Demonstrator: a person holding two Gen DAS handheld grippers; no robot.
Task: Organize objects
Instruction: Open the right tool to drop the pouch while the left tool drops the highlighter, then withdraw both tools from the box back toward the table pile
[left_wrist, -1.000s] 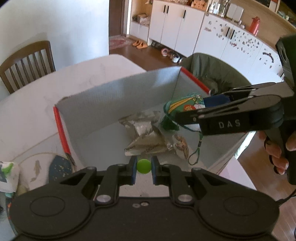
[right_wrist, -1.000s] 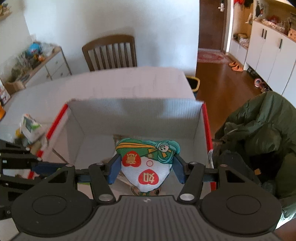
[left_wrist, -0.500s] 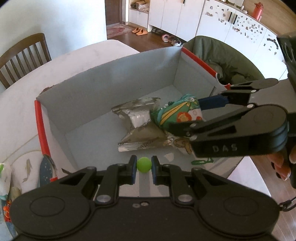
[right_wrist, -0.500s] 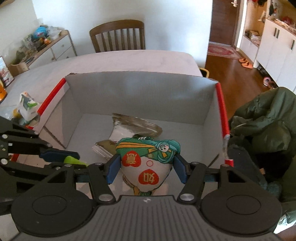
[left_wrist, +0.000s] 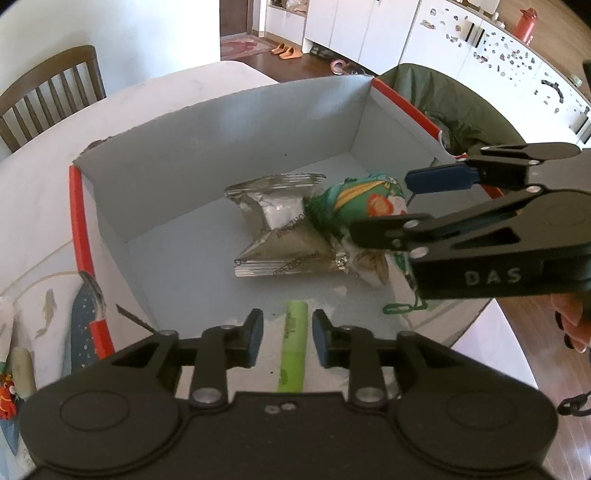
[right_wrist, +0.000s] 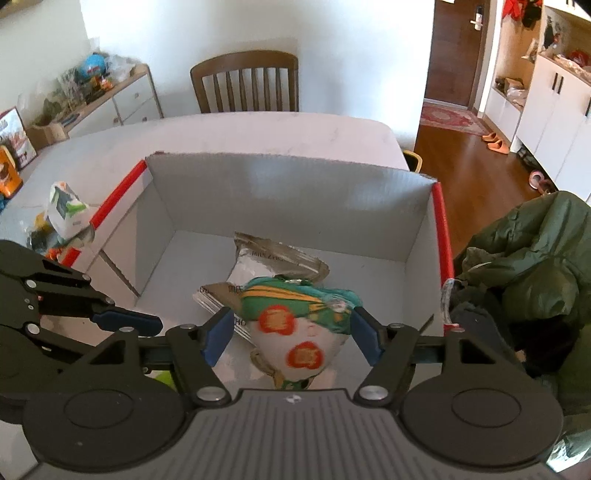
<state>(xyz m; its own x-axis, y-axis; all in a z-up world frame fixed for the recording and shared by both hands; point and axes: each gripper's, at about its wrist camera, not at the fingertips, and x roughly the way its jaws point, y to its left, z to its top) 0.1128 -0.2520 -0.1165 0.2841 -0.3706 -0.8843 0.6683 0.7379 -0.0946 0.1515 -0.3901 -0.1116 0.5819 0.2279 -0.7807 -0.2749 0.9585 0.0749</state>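
- Filling most of both views, a white cardboard box (left_wrist: 229, 155) with red-taped rims sits on a pale round table (left_wrist: 155, 92); its near wall is hidden behind the gripper bodies.
- Draped at the right, a dark green padded jacket (right_wrist: 532, 266) is cut off by the picture's edge.
- Lying flat on the box floor, crinkled silver foil packets (left_wrist: 284, 240) overlap one another; their print is too small to read.
- Resting partly on the packets, a soft fabric pouch (right_wrist: 299, 328) shows a green and yellow striped top, a white body and round red patches. Its wide end points to the far wall, its narrow end toward the right wrist camera; a green cord (left_wrist: 402, 306) trails from it.
- Hovering low in the box, the right gripper (right_wrist: 293, 334) has its blue pads spread to either side of the pouch, with a gap on at least one side, so it looks released.
- Set just inside the box's near side, the left gripper (left_wrist: 287, 334) stands parted, touching nothing.
- Lying on the floor between those fingers, a smooth lime-green cylinder (left_wrist: 293, 345) runs lengthwise from camera toward the packets; its near end is hidden under the gripper body.
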